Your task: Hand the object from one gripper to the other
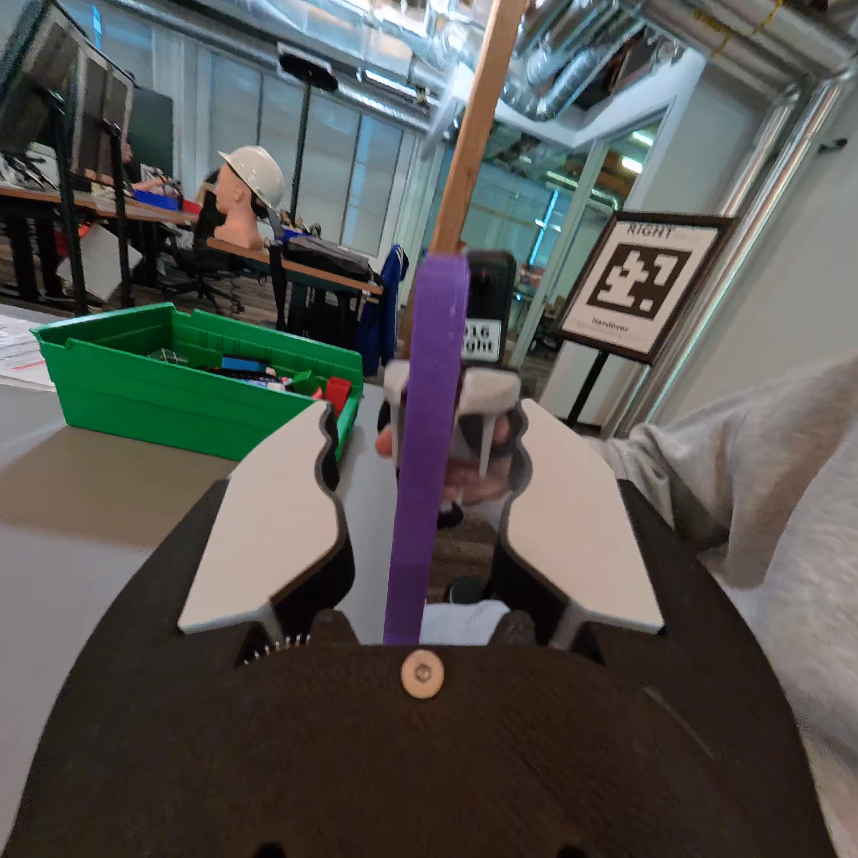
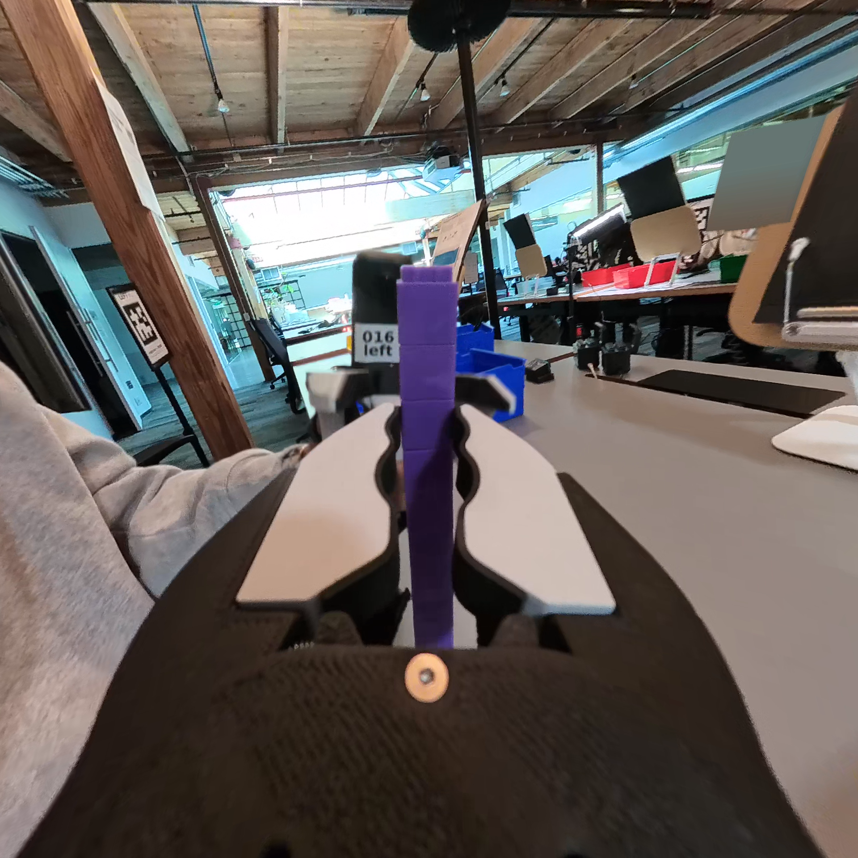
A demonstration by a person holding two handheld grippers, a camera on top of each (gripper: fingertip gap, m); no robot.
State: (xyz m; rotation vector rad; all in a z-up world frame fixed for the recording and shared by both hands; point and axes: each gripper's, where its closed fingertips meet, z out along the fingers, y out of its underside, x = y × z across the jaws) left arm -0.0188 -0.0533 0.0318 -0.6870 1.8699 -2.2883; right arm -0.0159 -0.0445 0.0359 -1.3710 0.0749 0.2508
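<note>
1. Closest in the left wrist view, the left gripper [image 1: 425, 445] has its white fingers [image 1: 278, 510] spread apart, and the purple block bar [image 1: 427, 445] stands upright in the gap without touching either one.
2. In the right wrist view, the right gripper [image 2: 427, 445] is clamped on the same purple block bar [image 2: 427, 418]; its fingertips press against both sides of the bar, which rises well above them.
3. Just past the bar in the left wrist view, the right gripper [image 1: 452, 394] faces the camera, and a hand [image 1: 469, 483] shows behind it, blurred.
4. A grey sleeve [image 1: 743, 464] reaches in from the right side of that view.
5. On the grey table [image 1: 116, 487], to the left, sits a green bin [image 1: 139, 390] holding small coloured pieces.
6. In the right wrist view, blue bins [image 2: 492, 371] stand on the table beyond the left gripper [image 2: 408, 394].
7. Farther back stand a wooden post [image 1: 469, 139], a framed marker sign [image 1: 645, 283] on a stand and a mannequin head with a white hard hat [image 1: 255, 172].
</note>
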